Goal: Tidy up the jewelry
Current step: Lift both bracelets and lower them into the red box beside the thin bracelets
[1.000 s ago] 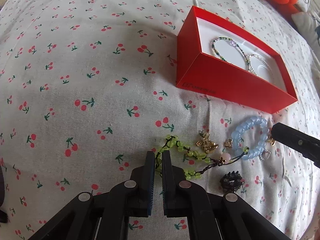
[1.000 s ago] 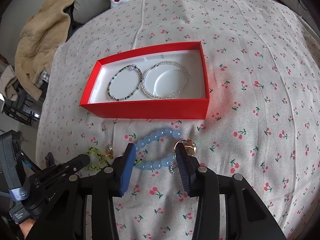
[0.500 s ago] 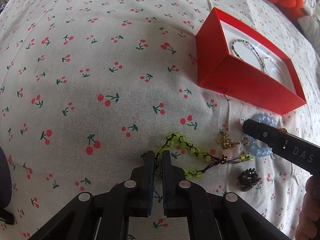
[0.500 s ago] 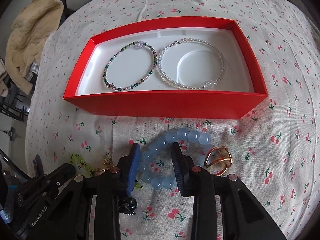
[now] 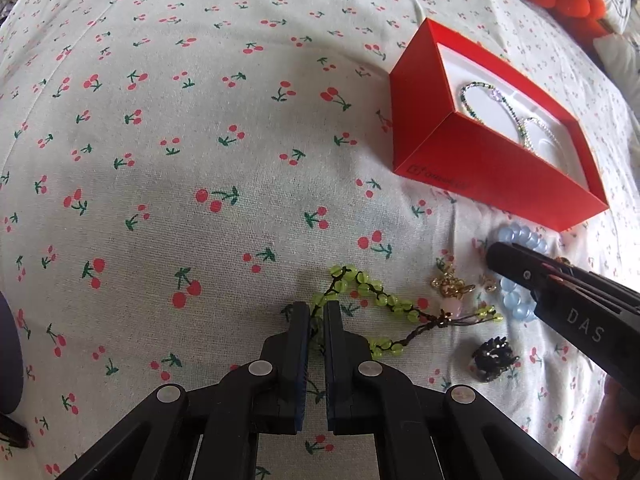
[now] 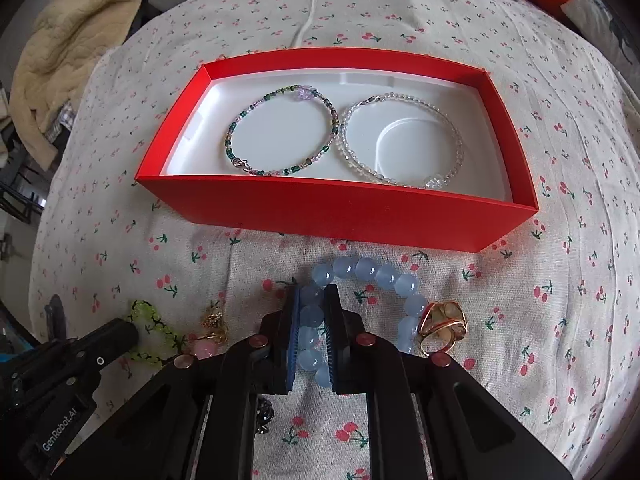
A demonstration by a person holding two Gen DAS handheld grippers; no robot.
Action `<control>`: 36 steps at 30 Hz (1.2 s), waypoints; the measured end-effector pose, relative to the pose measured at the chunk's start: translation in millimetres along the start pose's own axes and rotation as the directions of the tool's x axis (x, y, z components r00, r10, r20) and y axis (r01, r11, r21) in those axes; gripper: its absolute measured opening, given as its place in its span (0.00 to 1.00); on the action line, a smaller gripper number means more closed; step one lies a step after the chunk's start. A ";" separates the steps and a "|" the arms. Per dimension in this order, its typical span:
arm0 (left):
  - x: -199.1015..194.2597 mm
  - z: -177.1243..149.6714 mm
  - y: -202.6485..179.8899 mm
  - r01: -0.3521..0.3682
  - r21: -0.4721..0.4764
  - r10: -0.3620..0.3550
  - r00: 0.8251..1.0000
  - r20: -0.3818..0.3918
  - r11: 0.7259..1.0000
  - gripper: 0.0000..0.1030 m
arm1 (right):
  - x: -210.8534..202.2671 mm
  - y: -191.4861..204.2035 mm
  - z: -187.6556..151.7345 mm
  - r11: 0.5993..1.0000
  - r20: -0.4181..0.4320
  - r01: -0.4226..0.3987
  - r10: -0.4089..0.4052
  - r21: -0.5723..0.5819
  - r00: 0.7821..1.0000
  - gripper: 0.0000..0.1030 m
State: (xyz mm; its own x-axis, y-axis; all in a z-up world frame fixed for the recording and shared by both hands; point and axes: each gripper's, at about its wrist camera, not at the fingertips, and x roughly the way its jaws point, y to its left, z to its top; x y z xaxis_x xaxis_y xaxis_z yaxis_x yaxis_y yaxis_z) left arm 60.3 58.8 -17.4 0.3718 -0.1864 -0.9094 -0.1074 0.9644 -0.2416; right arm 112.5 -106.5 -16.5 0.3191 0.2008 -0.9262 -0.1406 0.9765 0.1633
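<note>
Two bracelets already lie flat in the red box [image 6: 336, 216]: a green and purple beaded one [image 6: 282, 132] on the left and a clear beaded one [image 6: 400, 140] beside it, the two touching at their rims. That much of the sorting we judge done.

The rest is out on the cherry-print bedspread [image 5: 200, 140], just in front of the box. We have our right gripper [image 6: 312, 320] down over the blue bead bracelet [image 6: 376, 276], its jaws closing with the left side of the ring of beads between them; the pads look to be touching the beads on both sides, so we read this as a grip taking hold, though nothing is lifted yet. Our left gripper [image 5: 316, 320] is shut on the cord of the green bead bracelet [image 5: 372, 292], which trails off to the right across the cloth.

Left to put away, as far as we can see: the blue bracelet, the green one, a gold ring [image 6: 442, 322] touching the blue beads on their right, a small gold charm [image 5: 452, 284] between the green and blue pieces, and a dark, spiky little piece [image 5: 494, 358] nearer to us, which we cannot identify. There is room in the box, chiefly at its left end. By our count we are under halfway.
</note>
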 end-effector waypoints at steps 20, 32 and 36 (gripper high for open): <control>-55.0 3.0 -9.2 0.138 0.016 -0.139 0.979 0.149 0.990 0.01 | -78.0 -8.5 -14.4 0.995 0.124 -0.096 0.098 -0.018 0.987 0.12; -67.7 8.7 -17.5 0.148 0.027 -0.151 0.972 0.182 0.989 0.01 | -100.1 -9.3 -10.3 0.991 0.169 -0.132 0.132 -0.011 0.977 0.12; -68.9 13.4 -24.6 0.159 0.034 -0.162 0.969 0.187 0.987 0.01 | -106.4 -11.1 -7.7 0.989 0.182 -0.149 0.147 -0.007 0.972 0.12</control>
State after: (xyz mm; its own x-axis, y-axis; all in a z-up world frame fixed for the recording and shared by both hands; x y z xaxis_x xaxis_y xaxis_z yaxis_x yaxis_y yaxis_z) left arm 49.7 50.4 55.7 0.5505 -0.3020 -0.7783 -0.0152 0.9285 -0.3711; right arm 72.9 -139.3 77.6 0.4599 0.3534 -0.8146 -0.1930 0.9352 0.2967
